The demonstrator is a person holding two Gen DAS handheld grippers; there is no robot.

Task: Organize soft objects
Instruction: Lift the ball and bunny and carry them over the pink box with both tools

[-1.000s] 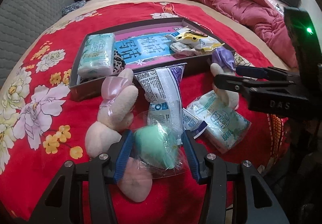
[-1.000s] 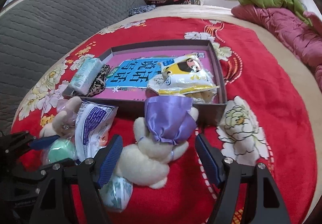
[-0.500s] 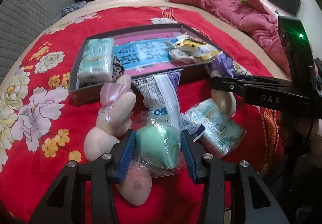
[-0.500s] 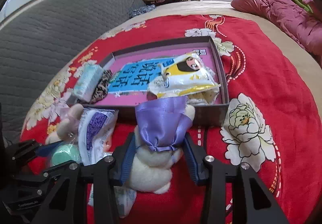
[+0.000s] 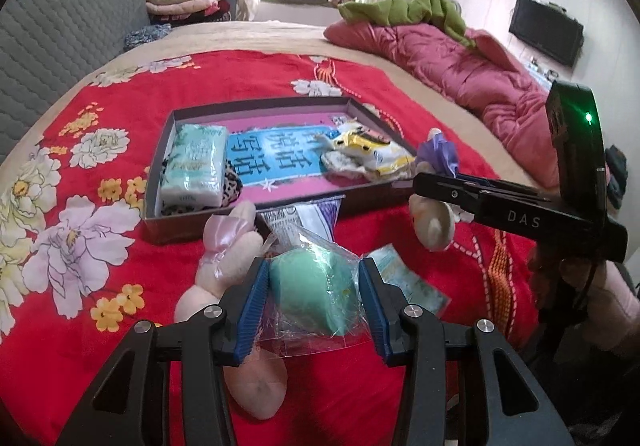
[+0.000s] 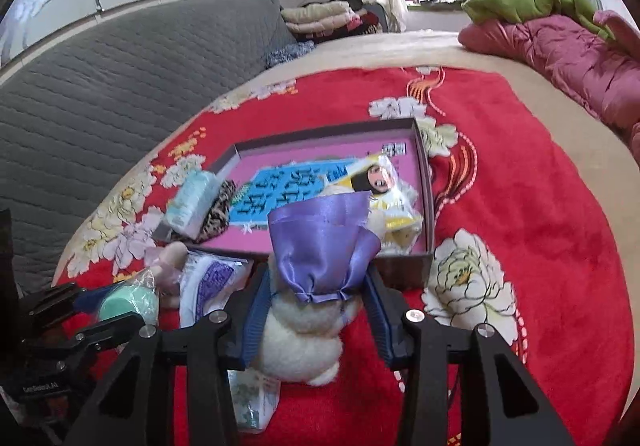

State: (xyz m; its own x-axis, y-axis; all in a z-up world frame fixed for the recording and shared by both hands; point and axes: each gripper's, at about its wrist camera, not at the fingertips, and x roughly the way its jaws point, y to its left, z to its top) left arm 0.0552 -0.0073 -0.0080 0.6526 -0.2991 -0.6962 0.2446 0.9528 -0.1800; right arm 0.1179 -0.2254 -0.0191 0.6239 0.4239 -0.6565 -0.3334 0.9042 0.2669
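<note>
My left gripper is shut on a green sponge in a clear bag and holds it above the red blanket. My right gripper is shut on a white plush bunny with a purple bow, lifted off the bed; it also shows in the left wrist view. A shallow dark box lies beyond, holding a tissue pack and a yellow snack bag. A pink-bowed plush bunny lies under my left gripper.
A purple-and-white packet and a green tissue pack lie on the blanket in front of the box. A grey sofa back is to the left. A crumpled pink quilt lies at the far right.
Both grippers closed on their objects and rose: the left lifted the bagged green sponge, the right lifted the purple-bowed bunny off the blanket.
</note>
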